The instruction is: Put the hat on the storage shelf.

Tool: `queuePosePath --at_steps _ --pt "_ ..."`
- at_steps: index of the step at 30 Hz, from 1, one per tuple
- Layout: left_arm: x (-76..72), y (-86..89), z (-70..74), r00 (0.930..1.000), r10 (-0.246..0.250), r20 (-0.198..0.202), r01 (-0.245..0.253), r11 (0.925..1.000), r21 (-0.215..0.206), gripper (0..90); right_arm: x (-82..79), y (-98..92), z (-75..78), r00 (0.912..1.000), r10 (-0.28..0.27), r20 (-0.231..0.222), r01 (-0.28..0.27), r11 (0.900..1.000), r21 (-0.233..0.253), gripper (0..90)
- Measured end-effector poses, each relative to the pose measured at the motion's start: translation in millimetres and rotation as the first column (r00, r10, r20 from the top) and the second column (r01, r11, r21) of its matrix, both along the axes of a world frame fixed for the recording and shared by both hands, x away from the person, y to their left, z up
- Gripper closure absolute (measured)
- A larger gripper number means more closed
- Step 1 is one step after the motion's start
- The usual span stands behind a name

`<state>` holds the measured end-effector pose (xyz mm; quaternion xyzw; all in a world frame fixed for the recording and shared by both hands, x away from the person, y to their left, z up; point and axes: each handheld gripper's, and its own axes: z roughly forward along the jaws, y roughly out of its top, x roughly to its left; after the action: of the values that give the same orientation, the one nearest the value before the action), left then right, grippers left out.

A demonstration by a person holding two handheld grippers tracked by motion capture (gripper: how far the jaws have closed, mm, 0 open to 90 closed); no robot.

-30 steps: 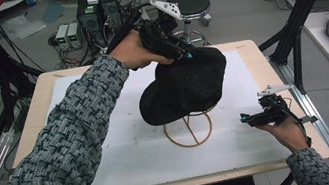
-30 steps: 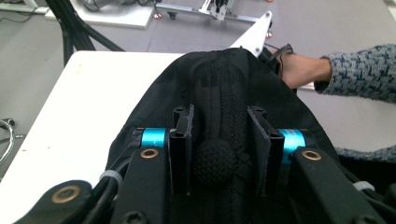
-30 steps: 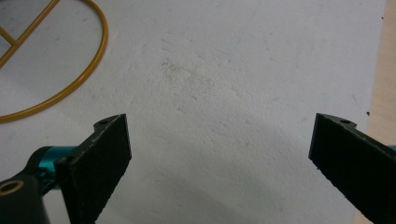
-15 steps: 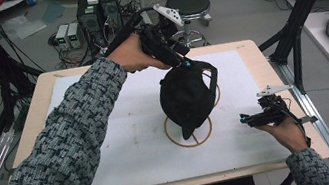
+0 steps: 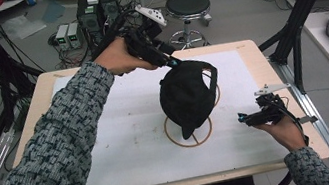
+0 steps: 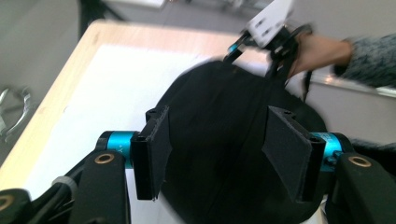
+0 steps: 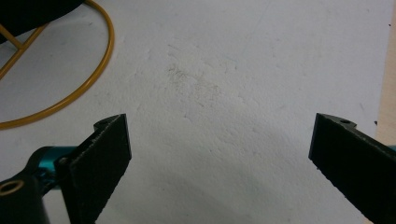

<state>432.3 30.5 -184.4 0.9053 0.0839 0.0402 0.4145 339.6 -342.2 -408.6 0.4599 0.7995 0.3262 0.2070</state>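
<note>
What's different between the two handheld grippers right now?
The left gripper is held high over the middle of the table, while the right gripper sits low near the table's right edge. The left gripper's jaws straddle the black cap. The right gripper's jaws frame only bare white mat. Both grippers are open.

The person wears a knitted black-and-grey flecked sleeve on each arm. The left gripper, a black handheld tool, has flat black padded jaws on turquoise metal collars, with brass-coloured screws below. A white three-cornered plate, possibly light grey, tops it.
</note>
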Motion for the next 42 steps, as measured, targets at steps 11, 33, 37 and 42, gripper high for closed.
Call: queuePosePath --at_steps 11,33,37,42 --pt "-4.0 39.2 -1.9 0.9956 0.093 0.010 -0.093 0.9949 -0.039 39.8 6.4 12.7 0.3 0.9997 0.021 -0.008 -0.021 1.000 -0.007 5.4" --pt "-27.8 136.8 -45.6 0.9239 0.381 0.034 -0.381 0.9245 -0.007 25.9 19.8 17.6 6.7 0.9990 0.044 -0.001 -0.044 0.999 0.003 4.6" --pt "-35.2 157.7 -59.6 0.8905 0.451 0.063 -0.453 0.8915 0.020 15.7 22.6 17.3 7.4 0.9988 0.050 0.003 -0.050 0.999 0.011 4.3" --pt "-41.6 174.6 -73.3 0.8620 0.502 0.069 -0.505 0.8621 0.037 12.9 24.8 19.7 5.5 0.9980 0.063 -0.004 -0.063 0.998 0.003 4.3"
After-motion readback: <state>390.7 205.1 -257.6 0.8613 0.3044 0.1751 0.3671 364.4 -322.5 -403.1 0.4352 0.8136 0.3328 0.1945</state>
